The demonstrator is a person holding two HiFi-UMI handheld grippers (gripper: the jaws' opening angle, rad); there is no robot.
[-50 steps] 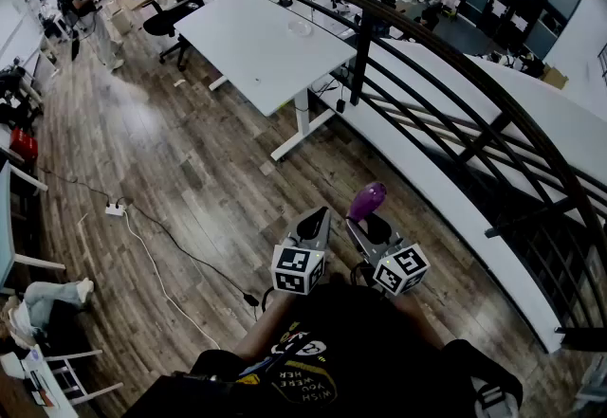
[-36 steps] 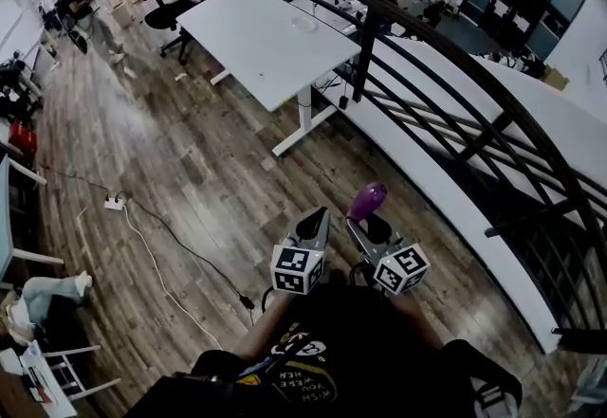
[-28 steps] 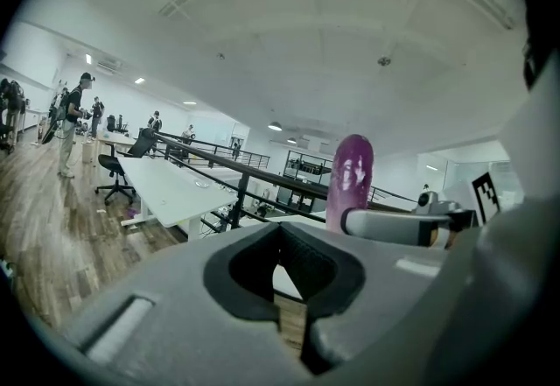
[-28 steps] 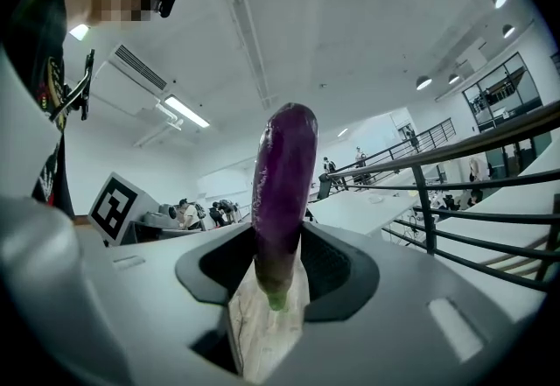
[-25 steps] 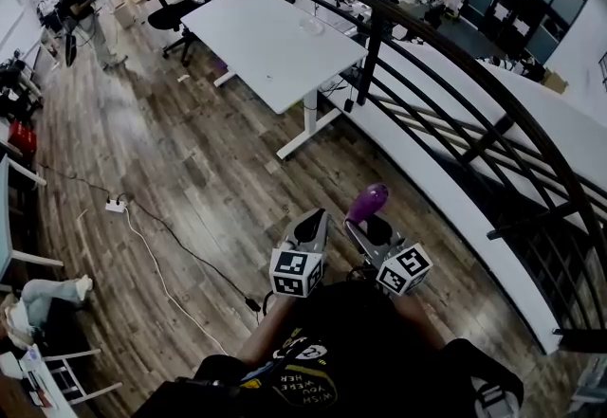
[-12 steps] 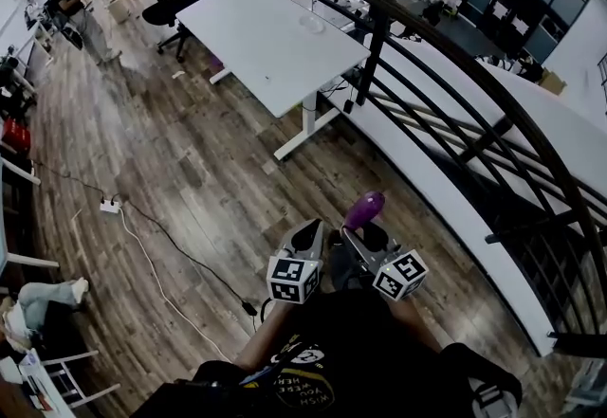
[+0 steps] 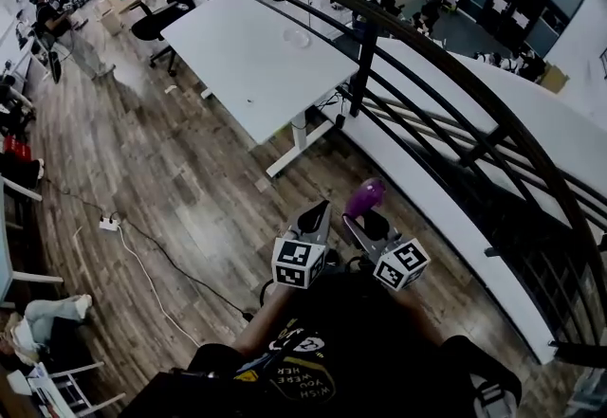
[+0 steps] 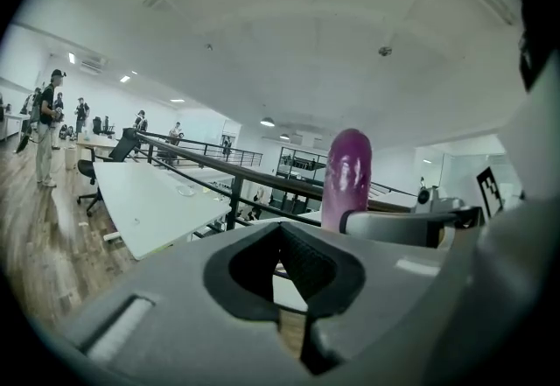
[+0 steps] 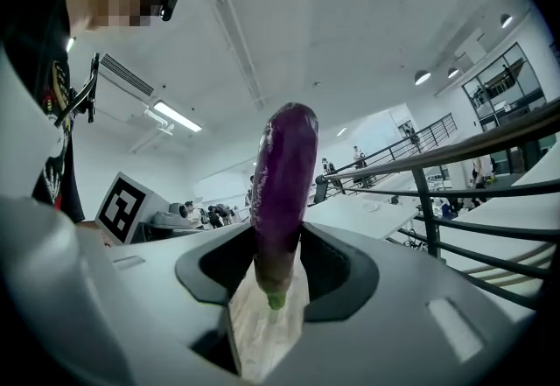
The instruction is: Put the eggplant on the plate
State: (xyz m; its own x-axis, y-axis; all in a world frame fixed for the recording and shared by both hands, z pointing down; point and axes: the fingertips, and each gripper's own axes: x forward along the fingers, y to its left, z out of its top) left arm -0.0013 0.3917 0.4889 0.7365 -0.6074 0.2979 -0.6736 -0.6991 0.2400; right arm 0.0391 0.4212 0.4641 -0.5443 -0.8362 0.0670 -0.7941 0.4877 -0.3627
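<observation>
A purple eggplant [image 7: 365, 197] stands upright in my right gripper [image 7: 367, 219], which is shut on its lower end; in the right gripper view the eggplant [image 9: 284, 183] rises from between the jaws with its green stem tip down. My left gripper [image 7: 316, 214] is held beside it, jaws together with nothing in them, and the eggplant [image 8: 347, 178] shows to its right. A small pale plate [image 7: 297, 37] lies on the far part of a white table [image 7: 237, 61], well ahead of both grippers.
A black curved railing [image 7: 446, 84] runs along the right, past the table's right end. A black office chair [image 7: 163, 16] stands beyond the table. A person [image 7: 52, 23] stands far left. A power strip with cable [image 7: 109, 224] lies on the wooden floor.
Both grippers have travelled forward over the wooden floor together, the eggplant still gripped. The view has swung, and the table now sits further left in the head view.
</observation>
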